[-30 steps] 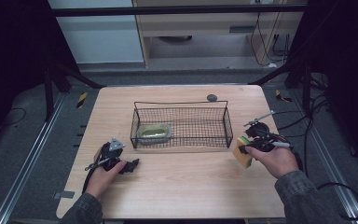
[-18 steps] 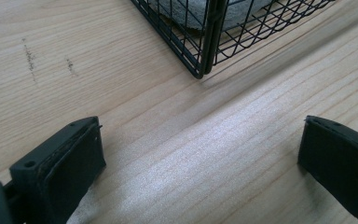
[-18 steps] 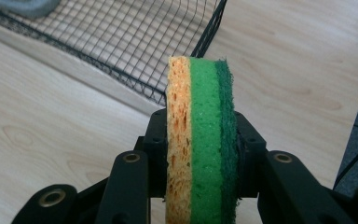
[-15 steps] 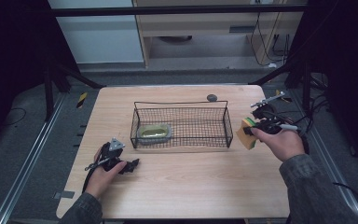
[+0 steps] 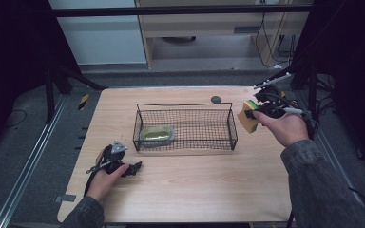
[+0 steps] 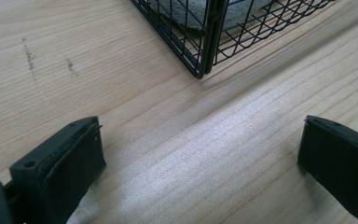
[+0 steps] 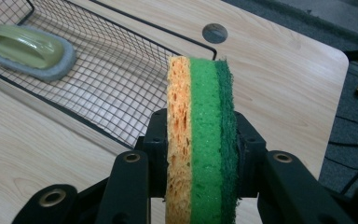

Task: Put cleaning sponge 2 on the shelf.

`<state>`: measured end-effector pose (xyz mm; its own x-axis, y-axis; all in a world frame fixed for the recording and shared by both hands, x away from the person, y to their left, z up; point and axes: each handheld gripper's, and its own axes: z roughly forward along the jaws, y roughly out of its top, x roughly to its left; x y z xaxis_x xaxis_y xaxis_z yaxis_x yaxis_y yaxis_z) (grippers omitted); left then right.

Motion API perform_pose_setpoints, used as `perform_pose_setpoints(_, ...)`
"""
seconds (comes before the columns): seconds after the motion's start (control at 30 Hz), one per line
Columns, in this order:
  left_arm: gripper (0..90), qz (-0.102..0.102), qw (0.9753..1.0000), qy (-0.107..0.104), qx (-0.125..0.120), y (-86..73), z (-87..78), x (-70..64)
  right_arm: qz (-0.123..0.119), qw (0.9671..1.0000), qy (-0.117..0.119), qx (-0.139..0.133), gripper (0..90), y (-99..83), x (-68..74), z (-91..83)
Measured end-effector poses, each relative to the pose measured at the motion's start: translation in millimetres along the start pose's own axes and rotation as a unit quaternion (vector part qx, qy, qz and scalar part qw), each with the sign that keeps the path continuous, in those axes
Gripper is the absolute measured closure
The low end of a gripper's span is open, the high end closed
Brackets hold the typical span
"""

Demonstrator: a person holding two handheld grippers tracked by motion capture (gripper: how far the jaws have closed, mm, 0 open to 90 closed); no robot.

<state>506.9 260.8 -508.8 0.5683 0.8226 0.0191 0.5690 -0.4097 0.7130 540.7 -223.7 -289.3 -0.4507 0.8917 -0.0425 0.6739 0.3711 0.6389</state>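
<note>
1. My right tool (image 5: 253,113) is clamped on a layered sponge (image 5: 246,117), holding it in the air over the right end of the bench (image 5: 199,185), just outside the short right wall of the wire basket (image 5: 184,127).
2. In the right gripper view the sponge (image 7: 201,140) stands on edge between my jaws, which press its two broad faces; its long axis runs up out of the grip, away from my hand.
3. Its three layers sit side by side in that view: orange at the left, bright green in the middle, dark green scouring pad at the right. The narrow top edge points toward the far corner of the bench.
4. From the high view the orange face is turned toward the basket, and the sponge is tilted, its upper end leaning away from me.
5. My left tool (image 5: 134,168) rests low on the bench near the front left, in front of the basket's near left corner. In the left gripper view its jaws stand wide apart with bare wood between them, holding nothing.
6. A pale green scrubber (image 5: 157,135) with a grey pad lies flat in the left end of the basket, its length running along the basket's length.
7. A small round grey cap (image 5: 216,99) sits in the bench top behind the basket.
</note>
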Motion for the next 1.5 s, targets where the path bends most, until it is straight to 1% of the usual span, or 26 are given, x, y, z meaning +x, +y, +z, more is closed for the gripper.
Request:
perform_pose_setpoints(0.23,0.0,0.0,1.0,-0.001,0.0,0.0,0.0,0.1,-0.017,0.9998,-0.004,0.002,65.3,15.4,8.5,7.3)
perform_pose_setpoints(0.33,0.0,0.0,1.0,0.0,0.0,0.0,0.0,0.0,-0.021,0.9998,-0.006,-0.002,65.3,21.6,10.1,9.8)
perform_pose_setpoints(0.47,0.0,0.0,1.0,-0.001,0.001,0.1,-0.2,0.1,-0.024,0.9997,-0.006,-0.009,65.3,30.3,12.6,12.7)
perform_pose_setpoints(0.67,0.0,0.0,1.0,-0.001,0.001,0.1,-0.2,0.2,-0.023,0.9994,0.002,-0.025,65.3,41.3,17.0,19.4)
perform_pose_setpoints(0.77,0.0,0.001,1.0,-0.001,0.001,0.1,-0.2,0.3,-0.026,0.9993,0.004,-0.025,65.3,45.1,21.2,24.2)
perform_pose_setpoints(1.03,0.0,0.001,1.0,-0.001,0.002,0.2,-0.1,0.6,-0.028,0.9993,0.01,-0.022,65.4,50.5,27.6,41.9)
perform_pose_setpoints(1.1,0.0,0.0,1.0,-0.002,0.001,0.2,0.0,0.6,-0.034,0.9992,0.004,-0.02,65.4,50.6,29.5,45.4)
perform_pose_setpoints(1.2,0.0,0.001,1.0,-0.001,0.001,0.3,0.0,0.8,-0.033,0.9992,0.006,-0.022,65.3,49.9,30.6,49.1)
perform_pose_setpoints(1.3,0.0,0.001,1.0,-0.001,0.0,0.2,0.1,0.8,-0.032,0.9993,0.009,-0.017,65.4,48.1,30.0,54.9)
perform_pose_setpoints(1.33,0.0,0.001,1.0,-0.001,0.001,0.2,0.1,0.8,-0.03,0.9994,0.009,-0.016,65.3,47.0,29.8,56.7)
perform_pose_setpoints(1.43,0.0,0.0,1.0,-0.002,0.0,0.2,0.1,0.8,-0.011,0.9995,0.018,-0.022,65.3,42.1,27.2,62.4)
perform_pose_setpoints(1.5,0.0,0.0,1.0,-0.002,0.0,0.2,0.1,0.8,-0.009,0.9997,0.019,-0.015,65.3,38.6,27.0,67.0)
